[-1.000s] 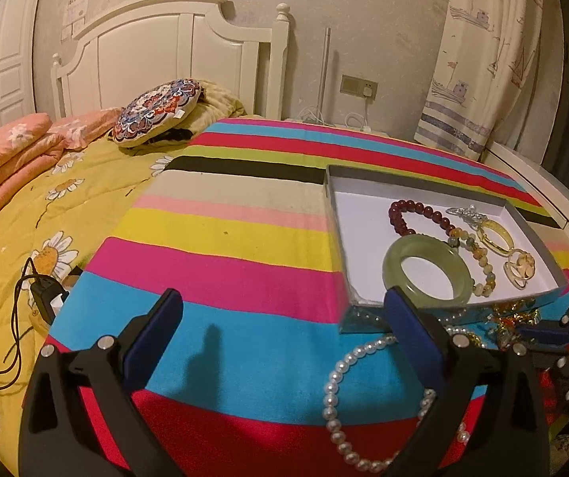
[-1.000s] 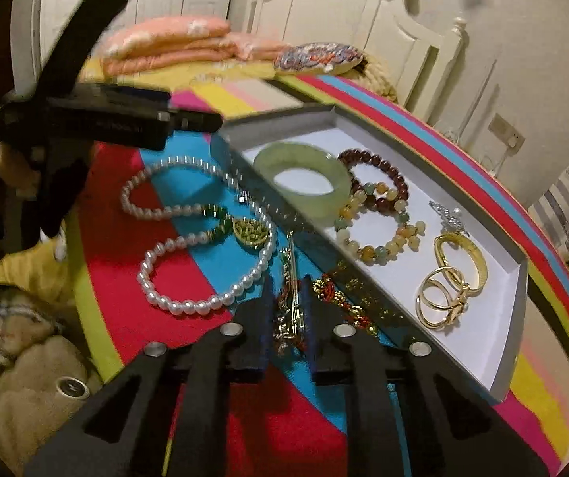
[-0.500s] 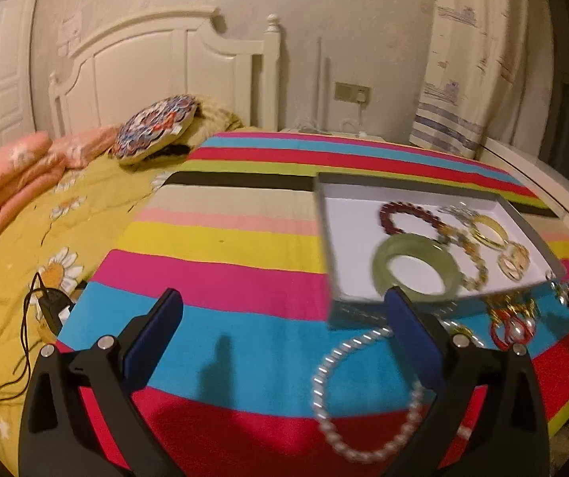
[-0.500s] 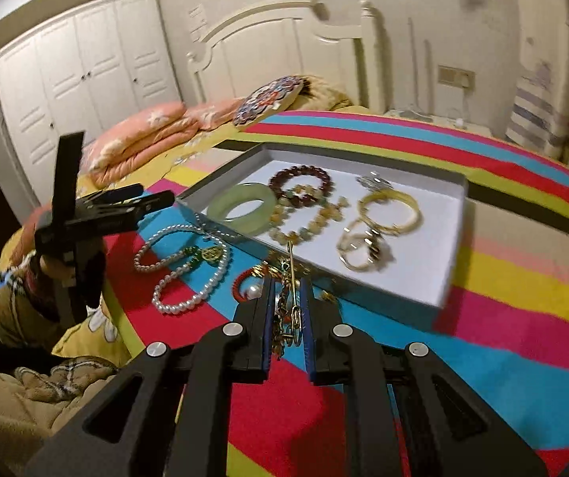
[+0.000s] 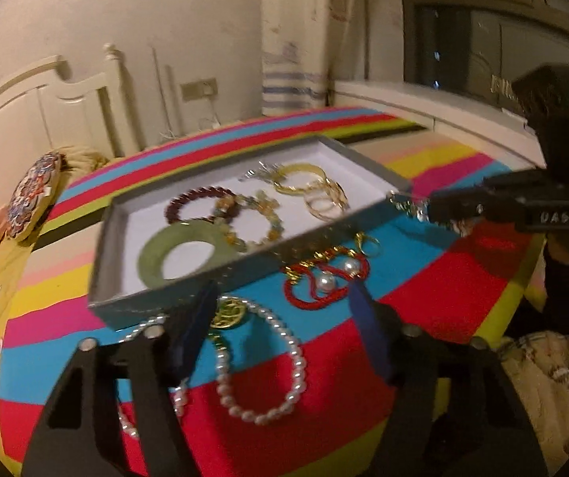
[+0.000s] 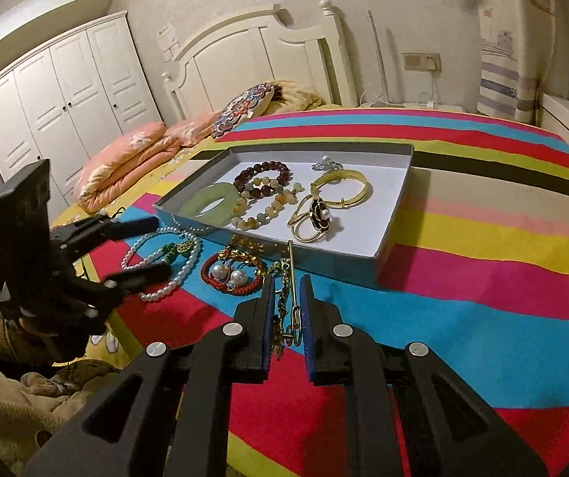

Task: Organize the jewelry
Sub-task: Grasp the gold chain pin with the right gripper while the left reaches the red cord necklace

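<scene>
Right tongs (image 6: 287, 310) clamped on gold chain piece (image 6: 289, 298), near tray's (image 6: 395, 214) front edge for loading; left tongs (image 5: 280, 326) closing around pearl strand (image 5: 260, 369), not gripping yet.

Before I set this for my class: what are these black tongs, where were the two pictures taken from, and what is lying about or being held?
No robot: a person carries a hand-held gripper in each hand, each with a camera looking along its fingers. The left hand-held gripper is closing above a pearl bracelet, not gripping it. The right hand-held gripper pinches a gold chain. A grey tray on the striped blanket holds a jade bangle, bead bracelets and gold rings. A red cord bracelet lies outside it.
</scene>
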`<state>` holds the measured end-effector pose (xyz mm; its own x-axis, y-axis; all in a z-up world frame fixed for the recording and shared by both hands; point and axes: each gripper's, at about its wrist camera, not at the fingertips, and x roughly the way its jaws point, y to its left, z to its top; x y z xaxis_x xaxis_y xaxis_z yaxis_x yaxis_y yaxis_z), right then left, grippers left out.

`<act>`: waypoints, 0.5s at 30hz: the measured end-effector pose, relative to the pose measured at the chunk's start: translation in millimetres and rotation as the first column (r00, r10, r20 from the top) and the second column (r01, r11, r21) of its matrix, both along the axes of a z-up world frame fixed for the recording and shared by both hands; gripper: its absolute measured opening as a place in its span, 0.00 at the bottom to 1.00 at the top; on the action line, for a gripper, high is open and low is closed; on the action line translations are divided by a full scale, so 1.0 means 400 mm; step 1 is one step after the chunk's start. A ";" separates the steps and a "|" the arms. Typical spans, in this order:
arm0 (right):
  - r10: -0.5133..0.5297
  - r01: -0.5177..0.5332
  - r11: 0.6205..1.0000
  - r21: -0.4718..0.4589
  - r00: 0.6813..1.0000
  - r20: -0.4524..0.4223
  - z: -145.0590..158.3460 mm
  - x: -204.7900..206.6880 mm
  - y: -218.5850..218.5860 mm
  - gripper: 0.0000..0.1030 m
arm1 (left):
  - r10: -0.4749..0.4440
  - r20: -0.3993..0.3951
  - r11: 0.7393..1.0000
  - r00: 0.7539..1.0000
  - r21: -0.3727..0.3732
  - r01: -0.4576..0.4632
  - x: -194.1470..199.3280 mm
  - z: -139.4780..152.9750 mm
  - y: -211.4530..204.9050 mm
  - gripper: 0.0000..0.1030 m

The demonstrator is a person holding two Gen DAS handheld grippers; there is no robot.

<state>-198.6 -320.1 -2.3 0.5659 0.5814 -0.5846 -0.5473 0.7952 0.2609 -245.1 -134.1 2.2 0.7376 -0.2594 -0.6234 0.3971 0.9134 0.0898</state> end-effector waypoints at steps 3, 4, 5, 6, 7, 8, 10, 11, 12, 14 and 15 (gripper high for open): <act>-0.004 0.004 1.000 0.005 1.000 0.000 0.000 0.002 -0.003 0.13 | -0.004 -0.037 1.000 0.999 0.007 0.004 0.032 -0.016 -0.009 0.36; -0.007 0.007 1.000 0.006 1.000 0.000 -0.001 0.002 -0.004 0.13 | 0.001 -0.047 1.000 0.999 0.007 0.000 0.044 -0.018 -0.008 0.31; -0.009 0.009 1.000 0.008 1.000 -0.001 -0.001 0.003 -0.006 0.13 | 0.007 -0.054 1.000 0.998 0.009 -0.007 0.058 -0.020 -0.008 0.29; -0.012 0.012 1.000 0.008 1.000 0.000 -0.002 0.004 -0.009 0.13 | 0.009 -0.058 1.000 0.998 0.008 -0.009 0.065 -0.019 -0.008 0.28; -0.016 0.016 1.000 0.009 1.000 0.001 -0.003 0.005 -0.012 0.13 | 0.003 -0.062 1.000 0.998 0.005 -0.003 0.069 -0.016 -0.009 0.26; -0.019 0.019 1.000 0.010 1.000 0.000 -0.003 0.006 -0.012 0.13 | -0.006 -0.065 1.000 0.998 0.000 0.006 0.069 -0.010 -0.011 0.26; -0.023 0.023 1.000 0.012 1.000 -0.001 -0.004 0.009 -0.014 0.13 | -0.026 -0.073 1.000 0.997 -0.005 0.026 0.071 -0.001 -0.021 0.26; -0.024 0.024 1.000 0.013 1.000 -0.003 -0.005 0.010 -0.014 0.13 | -0.029 -0.077 1.000 0.997 0.005 0.030 0.075 -0.002 -0.031 0.26; -0.024 0.024 1.000 0.013 1.000 -0.004 -0.006 0.009 -0.014 0.13 | -0.022 -0.084 0.999 0.996 0.026 0.024 0.081 -0.007 -0.039 0.26; -0.023 0.023 1.000 0.013 1.000 -0.003 -0.006 0.007 -0.011 0.13 | 0.003 -0.098 0.998 0.995 0.069 0.004 0.095 -0.023 -0.048 0.25; -0.024 0.024 1.000 0.013 1.000 -0.002 -0.006 0.006 -0.012 0.13 | 0.004 -0.115 0.998 0.993 0.069 0.004 0.102 -0.031 -0.048 0.25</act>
